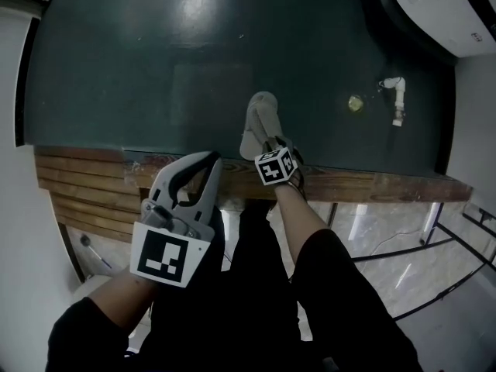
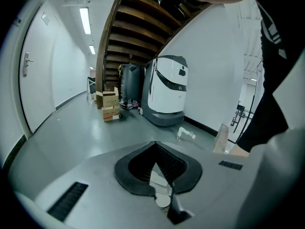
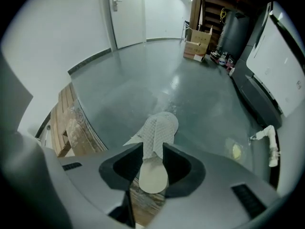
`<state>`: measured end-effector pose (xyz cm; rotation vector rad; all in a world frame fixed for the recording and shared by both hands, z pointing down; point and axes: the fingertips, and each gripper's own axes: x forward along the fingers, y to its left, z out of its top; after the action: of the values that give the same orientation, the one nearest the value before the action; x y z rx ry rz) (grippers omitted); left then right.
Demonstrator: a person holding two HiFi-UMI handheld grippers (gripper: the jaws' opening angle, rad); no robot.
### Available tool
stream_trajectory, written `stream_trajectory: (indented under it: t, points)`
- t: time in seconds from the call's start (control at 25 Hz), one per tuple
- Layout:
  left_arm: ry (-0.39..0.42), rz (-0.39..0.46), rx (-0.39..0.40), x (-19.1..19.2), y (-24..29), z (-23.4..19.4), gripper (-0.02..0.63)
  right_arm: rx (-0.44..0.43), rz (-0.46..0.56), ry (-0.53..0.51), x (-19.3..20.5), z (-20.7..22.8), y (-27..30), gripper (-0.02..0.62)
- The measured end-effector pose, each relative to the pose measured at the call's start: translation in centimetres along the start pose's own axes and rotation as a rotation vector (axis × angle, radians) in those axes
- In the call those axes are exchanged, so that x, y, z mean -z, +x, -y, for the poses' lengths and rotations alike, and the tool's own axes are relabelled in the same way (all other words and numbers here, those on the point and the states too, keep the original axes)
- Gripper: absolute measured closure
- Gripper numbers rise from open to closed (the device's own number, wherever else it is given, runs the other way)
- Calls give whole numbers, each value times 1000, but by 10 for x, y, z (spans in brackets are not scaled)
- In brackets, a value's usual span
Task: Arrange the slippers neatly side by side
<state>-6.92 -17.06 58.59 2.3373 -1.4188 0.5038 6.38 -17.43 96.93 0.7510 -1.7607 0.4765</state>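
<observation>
Head view: dark grey-green floor [image 1: 155, 53] fills the upper frame. A white machine [image 1: 434, 6] stands at the floor's far right corner. A wooden step [image 1: 372, 186] borders the floor's near edge.

Left gripper [image 2: 155, 161]: held over the near edge of the wooden step, left of centre. Left gripper view shows its ribbed pads meeting at the tips with nothing gripped between them. It points across the floor toward the white machine and some cardboard boxes [image 2: 109, 104].

Right gripper [image 3: 152, 151]: at the floor's near edge, about mid-width. Right gripper view shows the two pads pressed on either side of a pale quilted slipper [image 3: 159, 128], pinching it near the heel end.

Slipper: toe points away over the floor, heel end lies back over the wooden step. A pale flap shows at its left side. Cannot tell if the toe touches the floor.

Short white pipe piece [image 1: 397, 99]: on the floor toward the right edge. Small yellow spot [image 1: 356, 103] just beside it, on its left.
</observation>
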Motion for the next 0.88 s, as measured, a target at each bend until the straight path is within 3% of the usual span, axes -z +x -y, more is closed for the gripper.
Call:
stream_trajectory:
  t: [0.2,0.44,0.68,0.72,0.76,0.88]
  points:
    - [-1,-46,-16,31,11,-15,606,-14,-24,-24,10,3,49,489]
    - [-74,-93,-57,79,10,-31,604,7,-52,-62,20,4,87,489]
    - [-95,-106,-66,95,11,-37,606,24,-94,-73,30,6,107,491]
    - [-95,-109,-66,96,11,-36,604,39,-99,-72,31,9,108,499]
    - [-95,-114,-65,98,11,-36,605,57,-99,-69,30,13,108,579]
    - [-93,-120,-60,100,12,-34,606,79,-81,2,25,24,103,588]
